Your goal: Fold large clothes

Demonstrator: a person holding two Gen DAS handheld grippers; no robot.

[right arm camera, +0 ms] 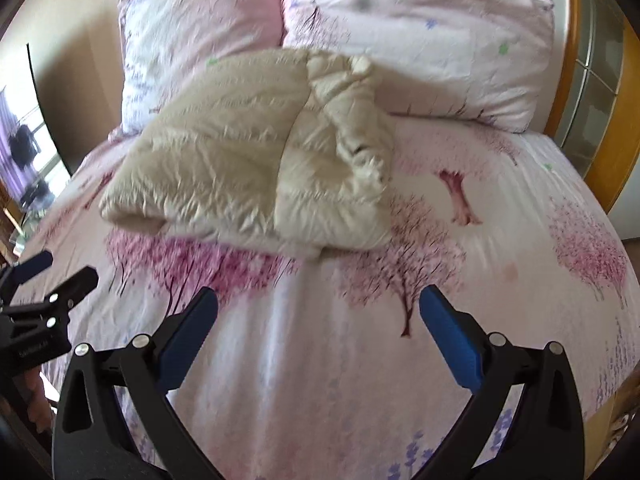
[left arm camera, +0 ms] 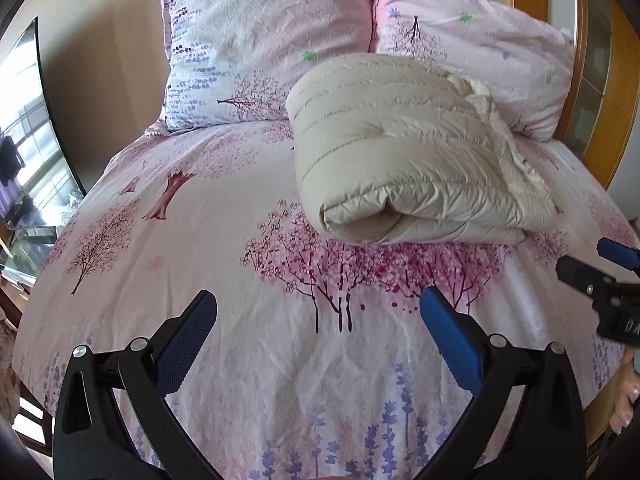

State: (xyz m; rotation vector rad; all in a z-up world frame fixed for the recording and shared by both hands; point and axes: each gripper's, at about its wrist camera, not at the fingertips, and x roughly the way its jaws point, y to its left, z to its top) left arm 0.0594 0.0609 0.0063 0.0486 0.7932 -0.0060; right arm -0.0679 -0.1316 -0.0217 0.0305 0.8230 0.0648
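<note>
Left wrist view: cream quilted jacket (left arm camera: 404, 152) lies folded, seemingly rolled; both grippers gape empty.

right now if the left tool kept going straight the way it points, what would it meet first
Most likely the bedsheet: the left tool is open, empty and angled down at bare sheet. The folded cream jacket lies farther on, though depth is hard to judge.

left wrist – faces bed (left arm camera: 224, 216) | right wrist – likewise, near | shared: jacket (left arm camera: 400, 152)

Folded jacket (left arm camera: 404, 152) on bed (left arm camera: 224, 208), before 2 pillows (left arm camera: 260, 40).
</note>
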